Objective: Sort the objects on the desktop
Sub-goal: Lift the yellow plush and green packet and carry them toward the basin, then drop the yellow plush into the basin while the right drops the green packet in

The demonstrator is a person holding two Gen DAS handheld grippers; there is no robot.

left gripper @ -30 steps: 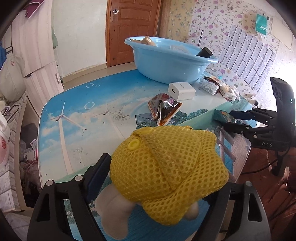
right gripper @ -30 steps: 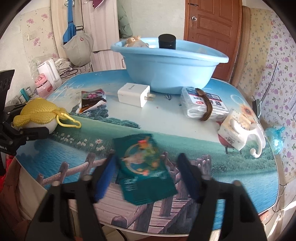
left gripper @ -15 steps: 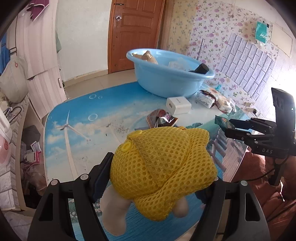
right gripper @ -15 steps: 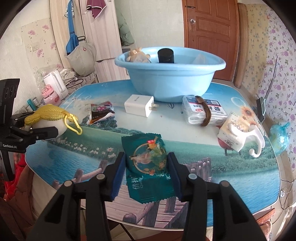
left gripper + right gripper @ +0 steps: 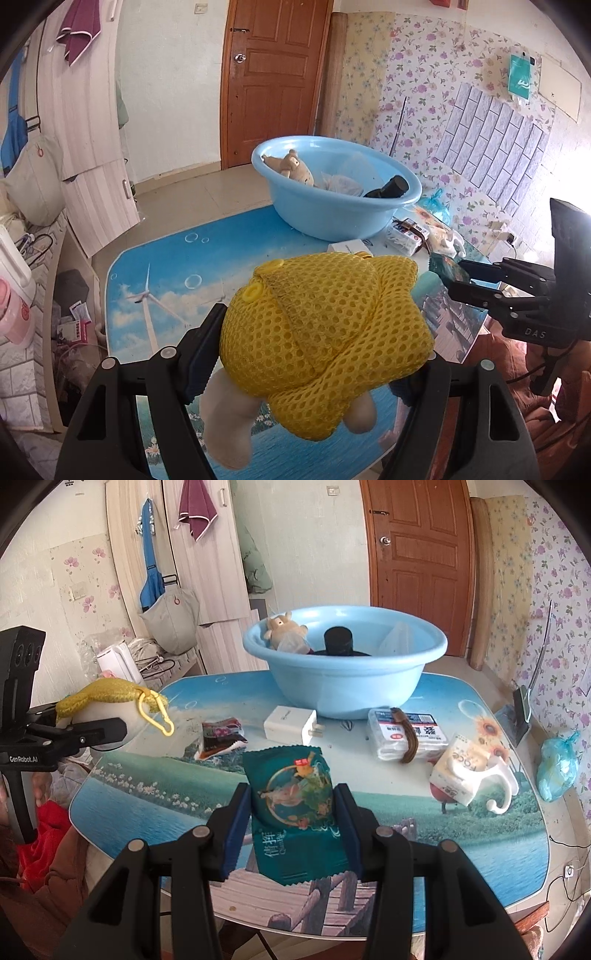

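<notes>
Carry step: our left tool (image 5: 314, 354) grips mesh toy (image 5: 325, 332), right tool (image 5: 291, 823) grips packet (image 5: 295, 805); next, basin (image 5: 343, 686) at 12 o'clock.

A yellow honeycomb mesh pouch (image 5: 325, 332) is seen wrapped round a cream object. The snack packet (image 5: 295, 805) is printed dark teal with a round multicoloured picture and pale lettering. The basin (image 5: 347, 686) is coloured light blue; a beige plush toy (image 5: 284, 627) and a black cylinder (image 5: 338, 638) are shown inside. The bench (image 5: 480, 834) is covered by a printed landscape of blue sky, green meadow, water and a brown boardwalk. The charger (image 5: 290, 723) is white. Black gripper fingers (image 5: 236, 834) are faced with blue pads.
</notes>
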